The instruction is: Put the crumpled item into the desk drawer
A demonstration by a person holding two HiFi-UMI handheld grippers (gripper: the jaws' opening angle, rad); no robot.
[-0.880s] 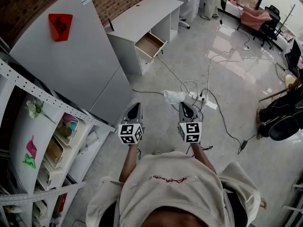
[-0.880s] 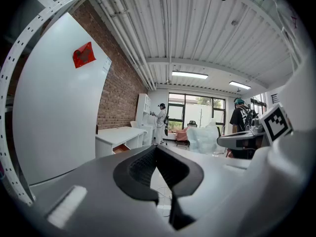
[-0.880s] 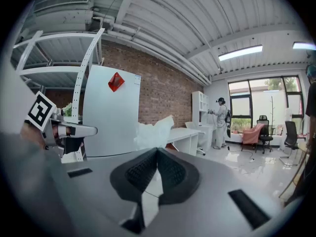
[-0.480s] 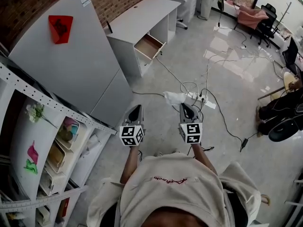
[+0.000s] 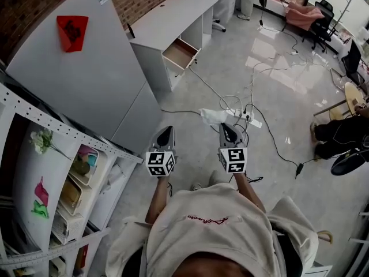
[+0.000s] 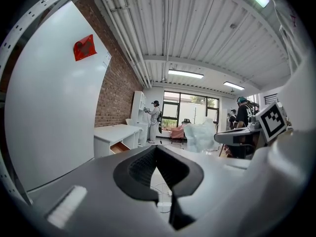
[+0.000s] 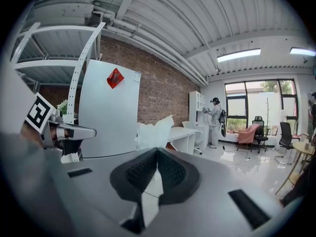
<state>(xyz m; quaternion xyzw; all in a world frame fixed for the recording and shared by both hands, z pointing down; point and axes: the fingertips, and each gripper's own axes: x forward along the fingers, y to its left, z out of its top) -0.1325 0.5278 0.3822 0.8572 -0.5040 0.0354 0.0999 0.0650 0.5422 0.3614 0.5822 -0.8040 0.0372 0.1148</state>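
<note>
A crumpled white item (image 5: 212, 116) hangs from the tip of my right gripper (image 5: 226, 127), whose jaws are shut on it. In the right gripper view the crumpled item (image 7: 153, 130) sticks up just past the closed tips (image 7: 157, 150). My left gripper (image 5: 166, 131) is held level beside it, shut, with nothing in it (image 6: 156, 147); from there the crumpled item (image 6: 201, 136) shows at the right. Far ahead stands the white desk (image 5: 167, 16) with its drawer (image 5: 180, 53) pulled open, wood-coloured inside. Both grippers are well short of it, over the floor.
A tall white cabinet (image 5: 86, 79) with a red folded paper (image 5: 72, 30) stands at the left, beside metal shelving (image 5: 63, 154) holding bins. Cables and a power strip (image 5: 245, 117) lie on the floor ahead. Chairs and people are at the far right and back.
The view has shifted slightly over the floor; the cables and the right-side chairs sit differently in frame. Both grippers keep their pose and the crumpled item stays in the right one.
</note>
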